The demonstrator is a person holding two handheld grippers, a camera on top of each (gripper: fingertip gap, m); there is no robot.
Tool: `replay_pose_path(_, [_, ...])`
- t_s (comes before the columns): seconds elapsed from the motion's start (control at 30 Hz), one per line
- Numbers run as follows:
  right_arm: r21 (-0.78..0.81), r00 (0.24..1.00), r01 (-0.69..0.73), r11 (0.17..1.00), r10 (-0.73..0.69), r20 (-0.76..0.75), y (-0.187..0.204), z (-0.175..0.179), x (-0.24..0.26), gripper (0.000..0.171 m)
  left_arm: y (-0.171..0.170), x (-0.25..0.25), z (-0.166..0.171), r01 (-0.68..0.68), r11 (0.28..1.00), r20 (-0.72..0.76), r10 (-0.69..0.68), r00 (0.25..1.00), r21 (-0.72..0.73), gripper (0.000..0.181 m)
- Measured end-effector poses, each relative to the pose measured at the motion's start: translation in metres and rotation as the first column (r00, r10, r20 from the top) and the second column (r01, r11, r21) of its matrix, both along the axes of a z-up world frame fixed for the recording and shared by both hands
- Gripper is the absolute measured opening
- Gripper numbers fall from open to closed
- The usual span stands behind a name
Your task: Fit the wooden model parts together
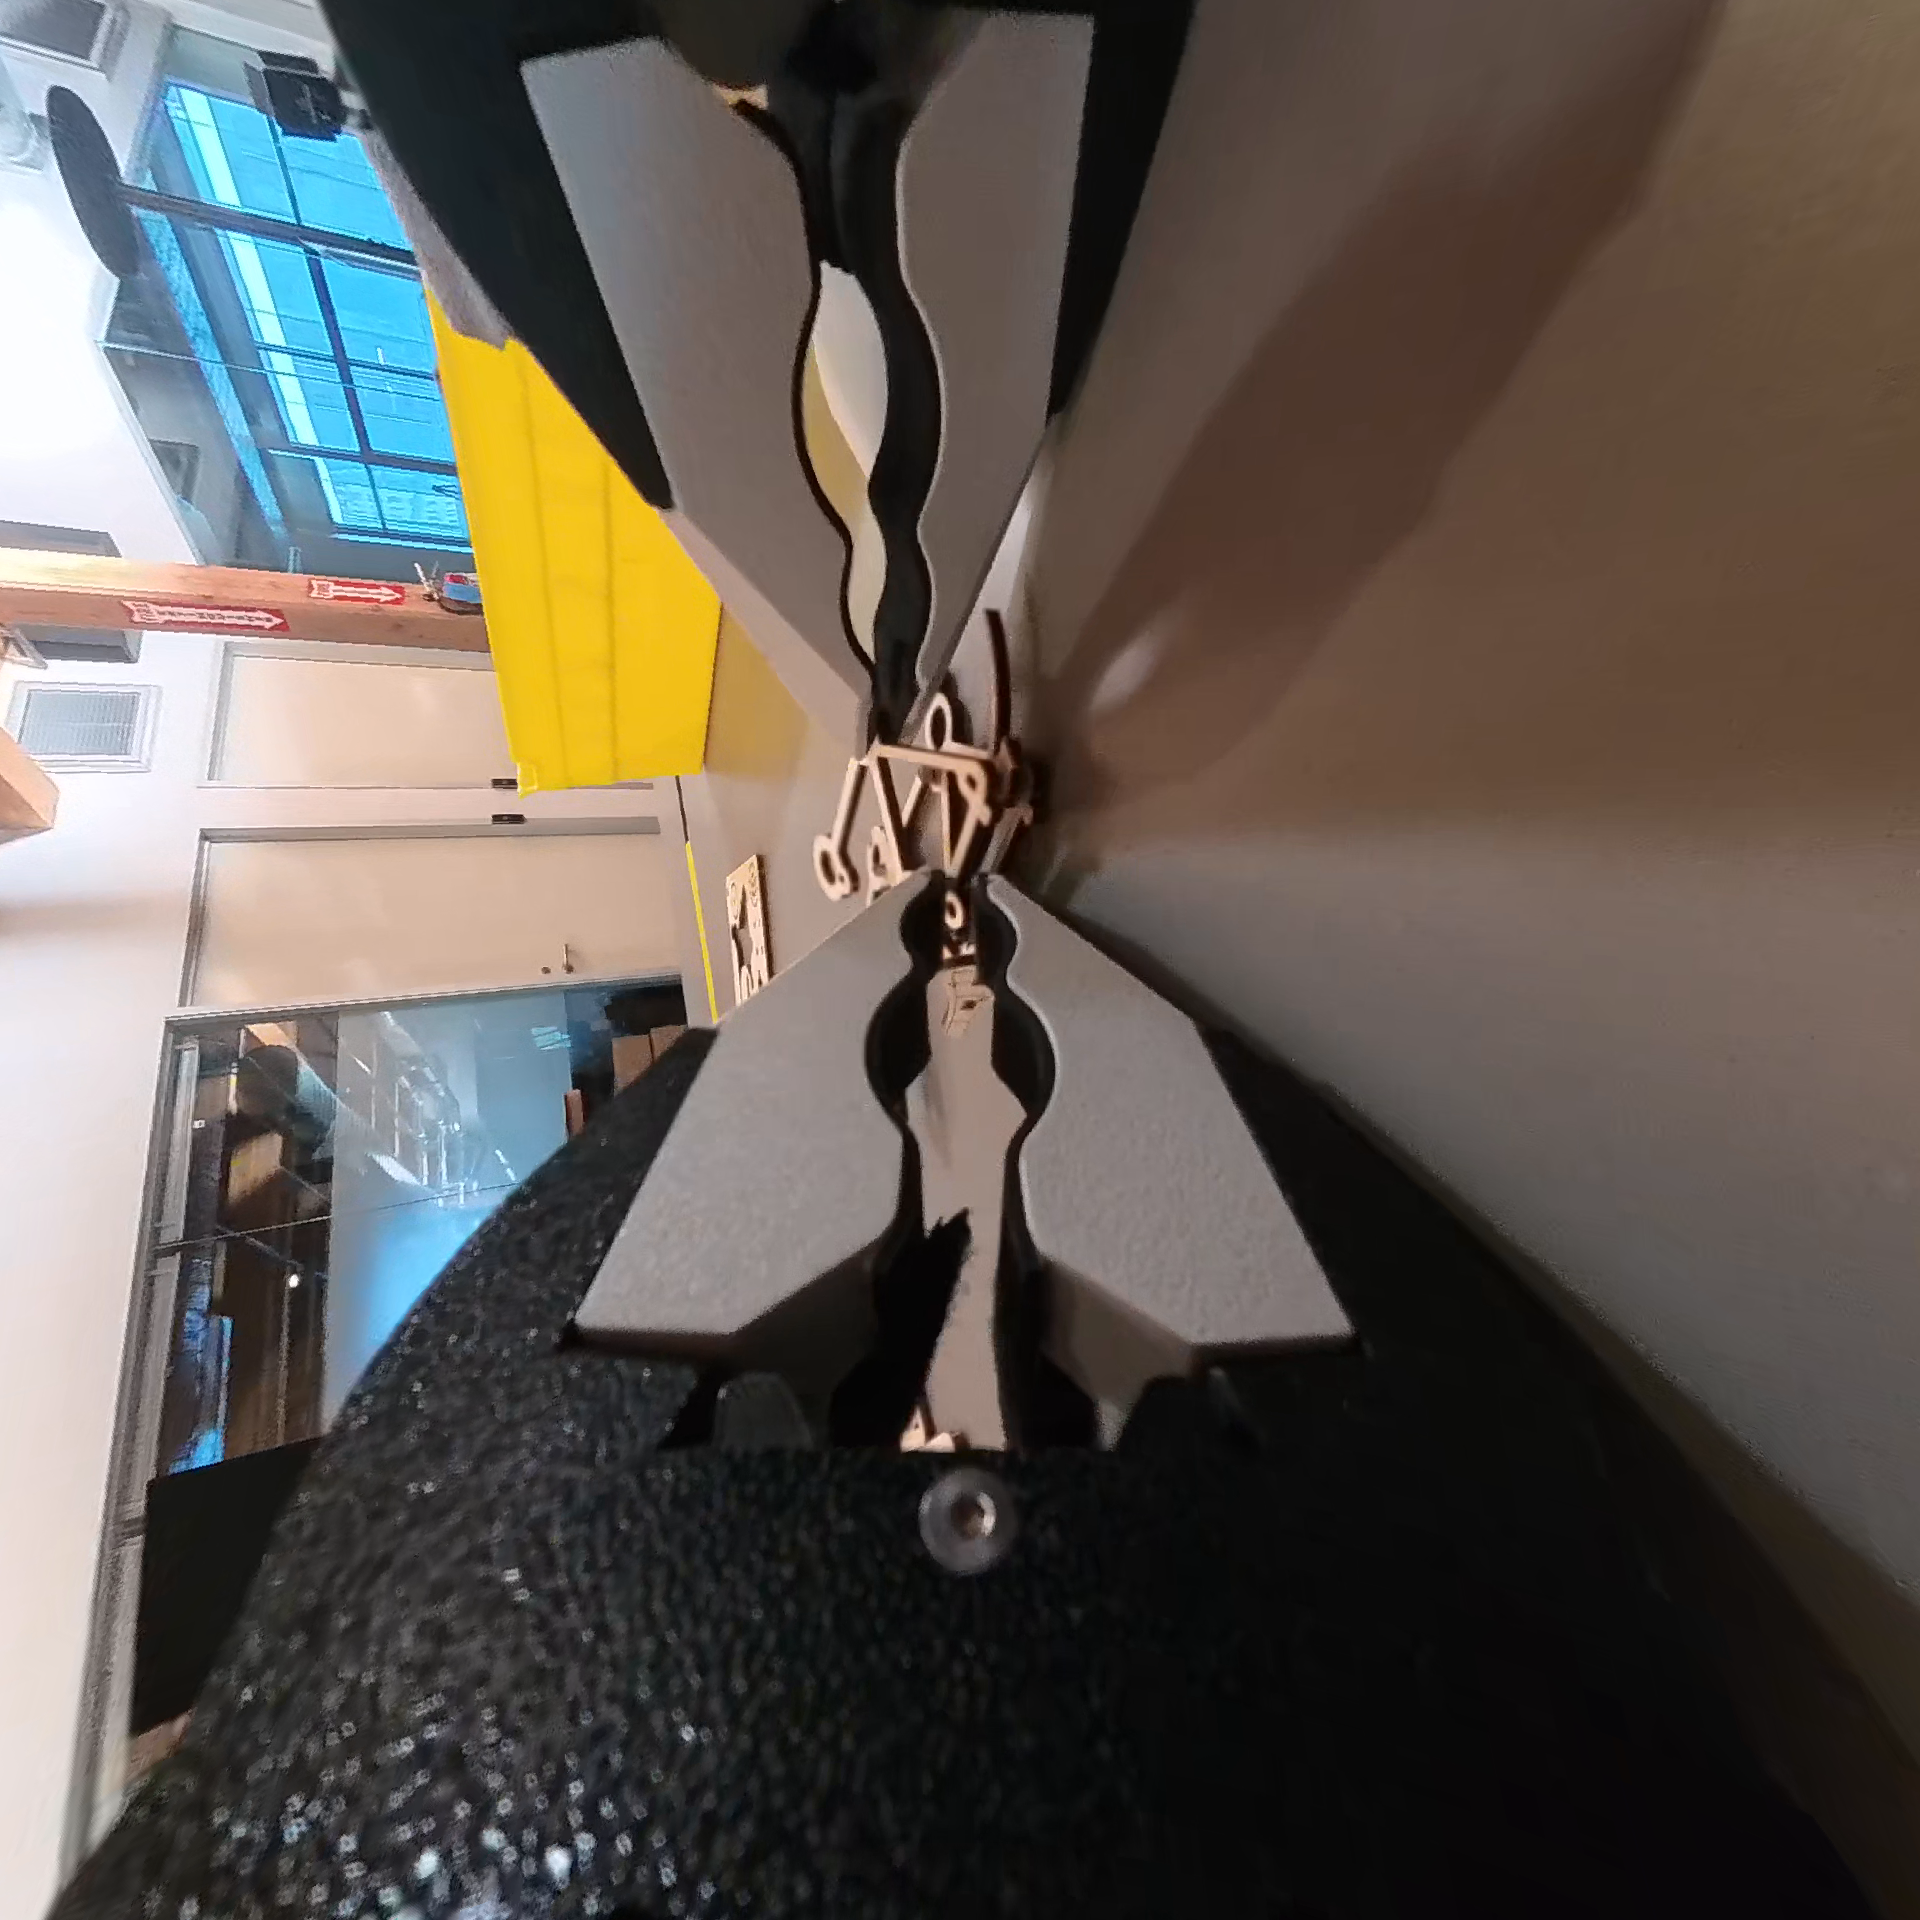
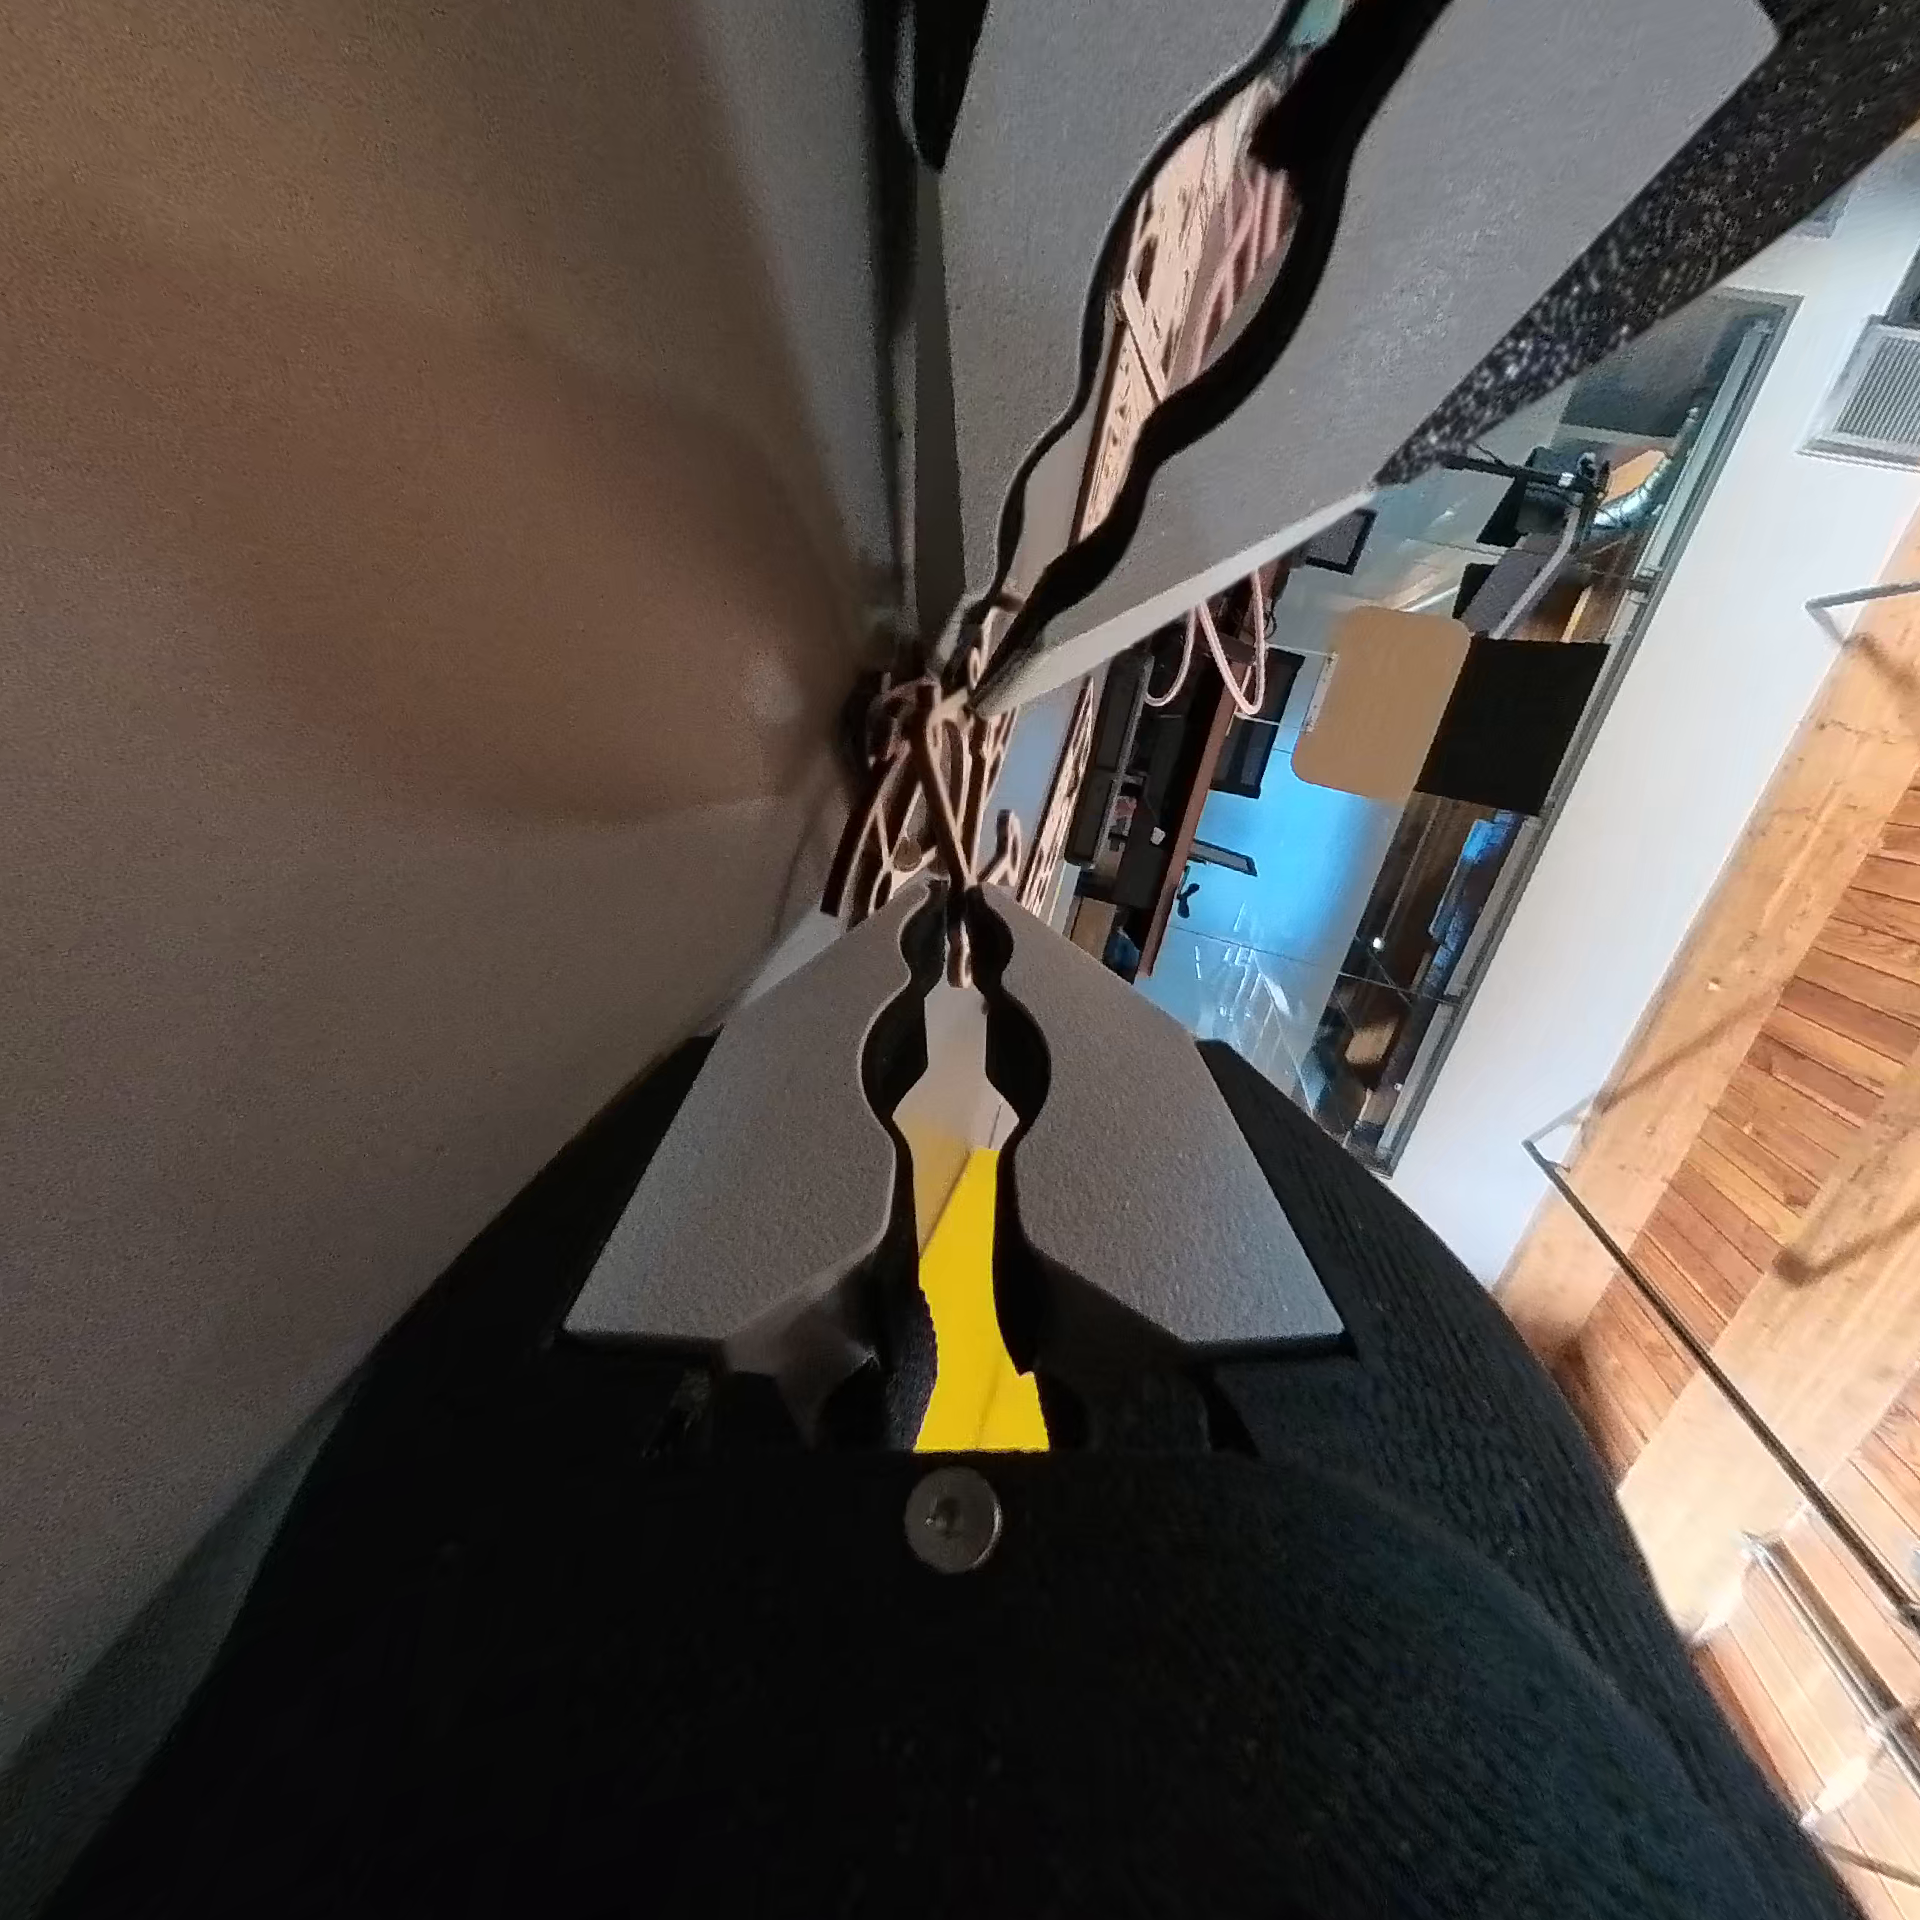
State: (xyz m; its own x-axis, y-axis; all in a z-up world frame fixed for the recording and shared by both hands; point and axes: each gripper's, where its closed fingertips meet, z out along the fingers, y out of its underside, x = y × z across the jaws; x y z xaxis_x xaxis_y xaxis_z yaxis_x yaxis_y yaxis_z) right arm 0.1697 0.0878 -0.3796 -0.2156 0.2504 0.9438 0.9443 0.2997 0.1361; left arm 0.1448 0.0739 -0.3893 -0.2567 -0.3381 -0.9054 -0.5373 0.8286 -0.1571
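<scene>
A small laser-cut wooden model [image 1: 920,800], pale with open frame shapes, is held low against the grey table [image 1: 1455,935], between both grippers. My left gripper [image 1: 954,883] is shut on its near end, with a thin wooden part [image 1: 961,1003] showing between the grey fingers. My right gripper [image 1: 902,681] enters from the top and pinches the model's far end. In the right wrist view my right gripper [image 2: 954,899] is shut on the model [image 2: 925,774], and my left gripper [image 2: 971,670] grips it from the upper right.
A yellow bin [image 1: 592,582] stands on the table beyond the model. A flat wooden sheet of cut-out parts [image 1: 750,928] lies behind the model and also shows in the right wrist view [image 2: 1049,831]. Glass partitions and a wooden floor [image 2: 1714,1143] lie farther off.
</scene>
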Motion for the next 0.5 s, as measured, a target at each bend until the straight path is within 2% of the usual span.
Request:
replay_pose_path(0.27, [-0.084, 0.998, -0.032, 0.996, 0.027, -0.058, -0.004, -0.006, 0.003, 0.004, 0.001, 0.000, 0.000, -0.005, 0.999, -0.014, 0.005, 1.000, 0.042, 0.001])
replay_pose_path(0.43, [-0.162, 0.979, -0.090, 0.983, 0.058, -0.193, -0.011, -0.003, 0.008, 0.011, 0.001, 0.000, 0.000, -0.011, 0.999, -0.015, 0.011, 1.000, 0.039, 0.001])
replay_pose_path(0.5, [-0.214, 0.952, -0.170, 0.962, 0.104, -0.290, -0.020, 0.001, 0.000, 0.008, 0.002, 0.000, 0.000, -0.012, 0.999, -0.016, 0.013, 1.000, 0.038, 0.000])
